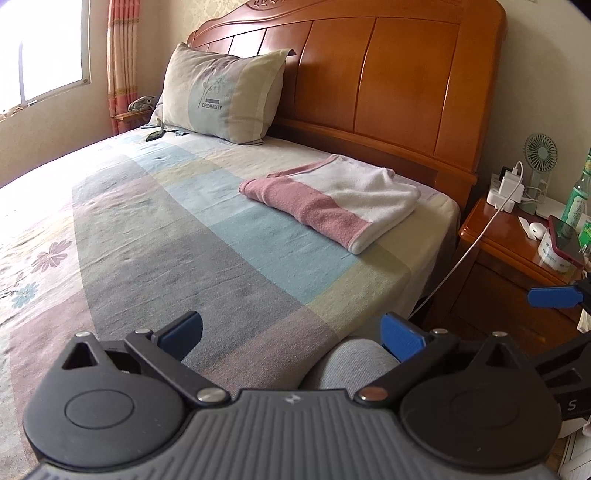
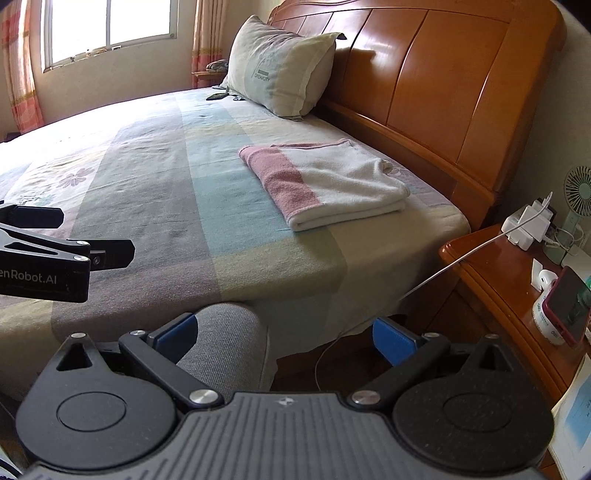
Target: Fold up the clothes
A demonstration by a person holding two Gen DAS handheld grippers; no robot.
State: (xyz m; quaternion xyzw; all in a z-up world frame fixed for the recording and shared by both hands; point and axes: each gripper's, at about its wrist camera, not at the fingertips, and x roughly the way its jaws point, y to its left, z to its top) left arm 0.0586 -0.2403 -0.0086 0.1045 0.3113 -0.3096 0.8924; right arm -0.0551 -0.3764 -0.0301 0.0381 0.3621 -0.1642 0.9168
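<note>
Left wrist view. The left gripper (image 1: 291,338) has its jaws spread wide, nothing between the blue pads (image 1: 402,338). It hangs above the near edge of the bed (image 1: 166,221), over the striped sheet, with a grey-clad knee (image 1: 354,363) just under the right-hand finger. The folded towel (image 1: 332,199), pink band and white body, lies flat on the sheet near the headboard-side corner, well apart from the gripper. It is folded into a rectangle, layers stacked. A pillow (image 1: 221,92) marked DREAMCITY leans against the wooden headboard (image 1: 388,81). A dark phone-like item (image 1: 155,136) lies on the sheet just beside the pillow. To the right a nightstand (image 1: 495,236) carries a white charger block (image 1: 508,192), a small fan (image 1: 541,155) and a green bottle (image 1: 576,199). One blue fingertip of the right gripper (image 1: 554,297) enters at the right edge.

Right wrist view. The right gripper (image 2: 286,334) is likewise spread, empty, held low beyond the bed's near edge, knee (image 2: 225,343) under its left-hand finger. The towel (image 2: 325,184) sits on the sheet ahead, near the headboard (image 2: 424,74), untouched. The left gripper (image 2: 92,236) shows side-on at the left edge, above the sheet, its two fingers apart. A white cable (image 2: 461,260) runs from the charger (image 2: 526,225) on the nightstand (image 2: 491,280) down past the mattress corner. A red-cased phone (image 2: 567,306) leans near the right edge. Window (image 2: 110,26) at the far wall.
</note>
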